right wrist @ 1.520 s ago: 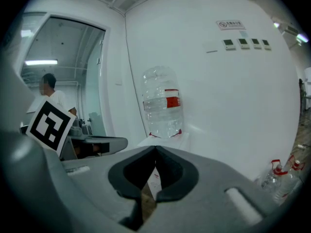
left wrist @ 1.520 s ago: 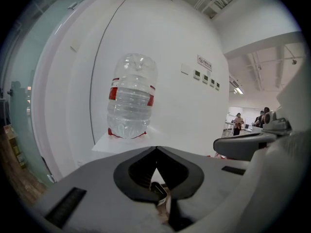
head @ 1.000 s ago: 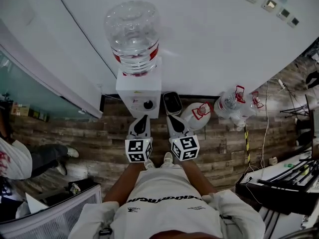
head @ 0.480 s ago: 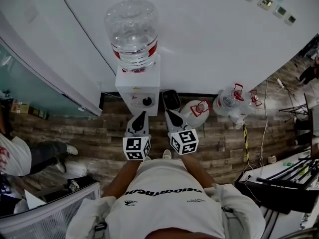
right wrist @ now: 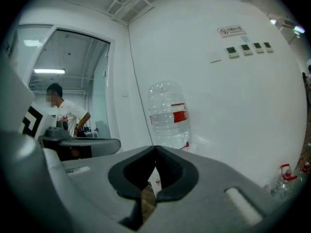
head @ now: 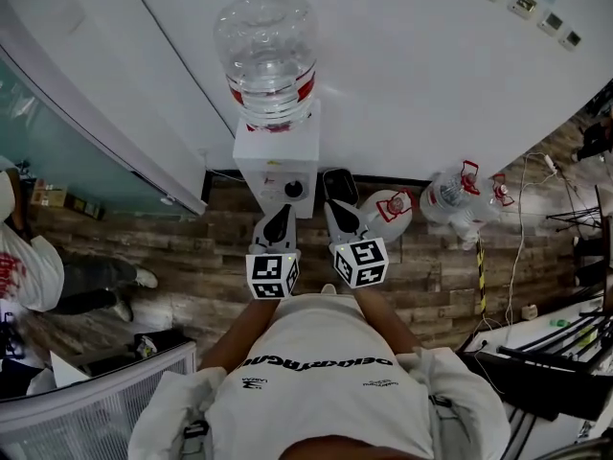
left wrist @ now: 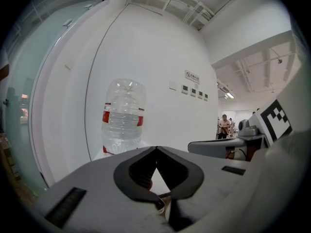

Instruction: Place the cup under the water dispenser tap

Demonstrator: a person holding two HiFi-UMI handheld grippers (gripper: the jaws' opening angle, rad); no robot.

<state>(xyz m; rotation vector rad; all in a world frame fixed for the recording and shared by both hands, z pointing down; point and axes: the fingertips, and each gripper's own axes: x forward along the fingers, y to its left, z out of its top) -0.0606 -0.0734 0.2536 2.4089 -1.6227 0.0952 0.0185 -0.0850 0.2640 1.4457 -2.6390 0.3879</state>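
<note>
Scanning from the left: noting a glass partition (head: 57, 161) and a bystander (head: 29, 276) at the edge, well apart from the work. Reading the left claw (head: 281, 211) as closed tip to tip, gripping nothing, pointing at the water dispenser (head: 278, 151) just ahead. Seeing the clear bottle (head: 266, 46) with its red band sitting neck down on top of it. Reading the right claw (head: 335, 206) likewise as pressed together and empty, near a dark bin (head: 339, 186) on the wood floor (head: 192, 257). Noting spare bottles (head: 458, 197) lying farther right. Finding no cup in any view, so leaving its place, colour and material unrecorded. Judging provisionally: expecting something light, easily tipped or crushed. Planning on pinching the side wall around mid-height, gently, keeping it upright.
</note>
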